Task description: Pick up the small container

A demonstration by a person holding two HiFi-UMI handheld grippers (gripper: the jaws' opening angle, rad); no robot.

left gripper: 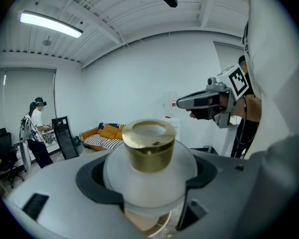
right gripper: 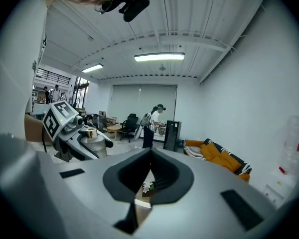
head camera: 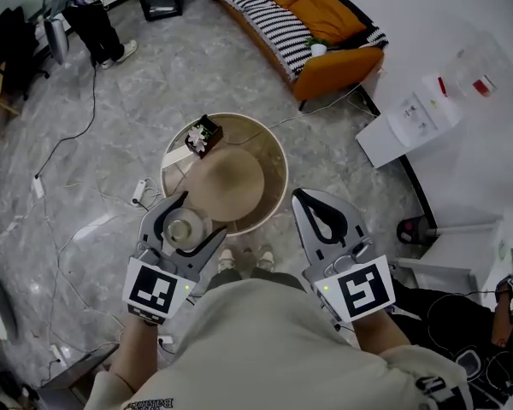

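The small container (left gripper: 149, 168) is a frosted round jar with a gold lid (left gripper: 150, 144). My left gripper (head camera: 185, 225) is shut on it and holds it up in the air, above the near left rim of the round table (head camera: 278, 165). The head view shows the same jar (head camera: 185, 229) between the left jaws. The right gripper view shows the jar (right gripper: 93, 142) at the left, clamped in the other gripper. My right gripper (head camera: 322, 220) is shut with nothing in it, raised beside the table's near right side.
A straw hat (head camera: 225, 183) covers most of the round table, and a small dark box with a white flower (head camera: 202, 135) stands at its far edge. An orange and striped sofa (head camera: 301, 17) is beyond. Cables (head camera: 77, 143) lie on the grey floor. A person stands far off (right gripper: 155, 123).
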